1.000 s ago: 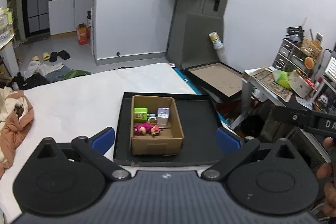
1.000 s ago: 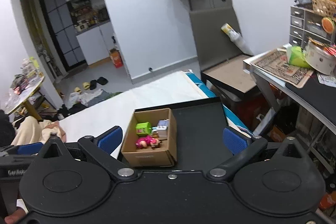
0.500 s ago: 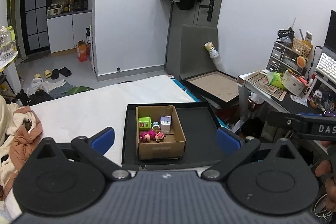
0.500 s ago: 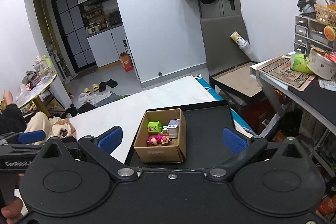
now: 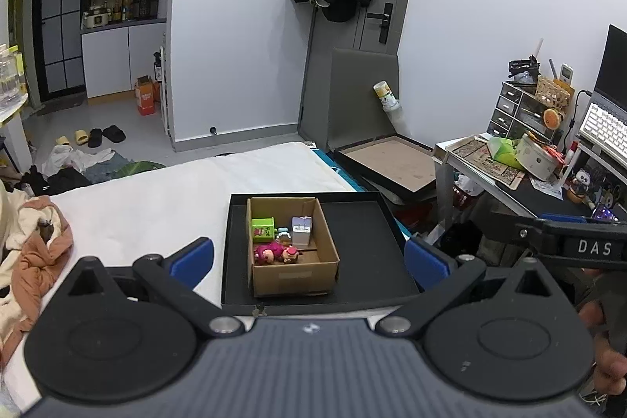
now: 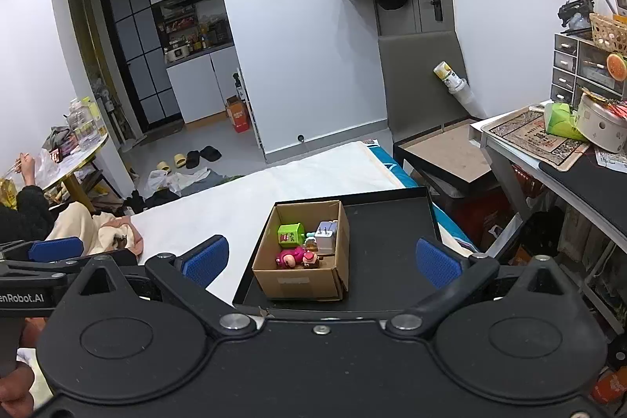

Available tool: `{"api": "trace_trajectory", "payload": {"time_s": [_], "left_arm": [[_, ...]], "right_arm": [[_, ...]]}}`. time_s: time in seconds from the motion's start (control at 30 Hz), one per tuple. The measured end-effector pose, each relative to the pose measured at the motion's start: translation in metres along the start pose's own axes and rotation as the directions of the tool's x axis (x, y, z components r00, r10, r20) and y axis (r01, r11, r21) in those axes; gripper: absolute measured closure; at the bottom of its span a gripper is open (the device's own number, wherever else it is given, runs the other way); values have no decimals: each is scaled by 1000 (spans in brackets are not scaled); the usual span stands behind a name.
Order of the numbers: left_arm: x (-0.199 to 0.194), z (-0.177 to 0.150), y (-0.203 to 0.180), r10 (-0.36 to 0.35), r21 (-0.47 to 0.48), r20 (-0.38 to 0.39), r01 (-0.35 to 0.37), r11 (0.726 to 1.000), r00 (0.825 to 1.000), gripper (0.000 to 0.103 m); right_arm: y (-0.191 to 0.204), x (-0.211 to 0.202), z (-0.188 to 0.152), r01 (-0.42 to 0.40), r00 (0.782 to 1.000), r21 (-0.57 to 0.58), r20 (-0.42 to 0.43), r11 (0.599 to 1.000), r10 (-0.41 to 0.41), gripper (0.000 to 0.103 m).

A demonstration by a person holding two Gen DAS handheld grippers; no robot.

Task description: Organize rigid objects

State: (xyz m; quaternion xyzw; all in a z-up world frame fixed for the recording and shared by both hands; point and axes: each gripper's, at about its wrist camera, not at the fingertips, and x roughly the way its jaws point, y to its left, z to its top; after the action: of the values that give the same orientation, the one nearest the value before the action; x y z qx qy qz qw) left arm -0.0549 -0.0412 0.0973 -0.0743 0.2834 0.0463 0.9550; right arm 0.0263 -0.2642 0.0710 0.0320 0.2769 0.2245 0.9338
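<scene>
A small cardboard box (image 5: 293, 275) (image 6: 301, 285) stands on a black tray (image 5: 364, 245) (image 6: 388, 241) that lies on a white bed. Inside the box sit a green cube toy (image 5: 263, 228) (image 6: 290, 234), a white charger plug (image 5: 301, 230) (image 6: 326, 237), a pink plush figure (image 5: 270, 252) (image 6: 290, 257) and a small brown-and-red figure (image 5: 290, 253) (image 6: 311, 258). My left gripper (image 5: 309, 261) hangs open well back from the box, nothing between its blue fingers. My right gripper (image 6: 321, 259) is likewise open and empty, above and behind the tray's near edge.
Crumpled brown and cream clothes (image 5: 35, 249) lie at the bed's left. A cluttered desk (image 5: 521, 167) with drawers, keyboard and tins stands at the right. A framed board (image 5: 388, 163) leans on the floor beyond the bed. A seated person (image 6: 23, 210) is at far left.
Both grippers have risen and pulled back from the tray, so the box looks smaller and more of the room shows. The jaws stayed open and the box contents have not moved.
</scene>
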Motion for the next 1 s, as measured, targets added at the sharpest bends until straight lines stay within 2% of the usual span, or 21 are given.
{"api": "trace_trajectory", "payload": {"time_s": [0.57, 1.0], "left_arm": [[9, -7, -2, -12, 26, -16, 13, 1000, 1000, 0], [12, -11, 1, -25, 9, -23, 25, 1000, 999, 0]], "right_arm": [[8, 2, -2, 16, 1000, -21, -12, 1000, -16, 0], [6, 4, -6, 24, 999, -9, -22, 1000, -24, 0]]}}
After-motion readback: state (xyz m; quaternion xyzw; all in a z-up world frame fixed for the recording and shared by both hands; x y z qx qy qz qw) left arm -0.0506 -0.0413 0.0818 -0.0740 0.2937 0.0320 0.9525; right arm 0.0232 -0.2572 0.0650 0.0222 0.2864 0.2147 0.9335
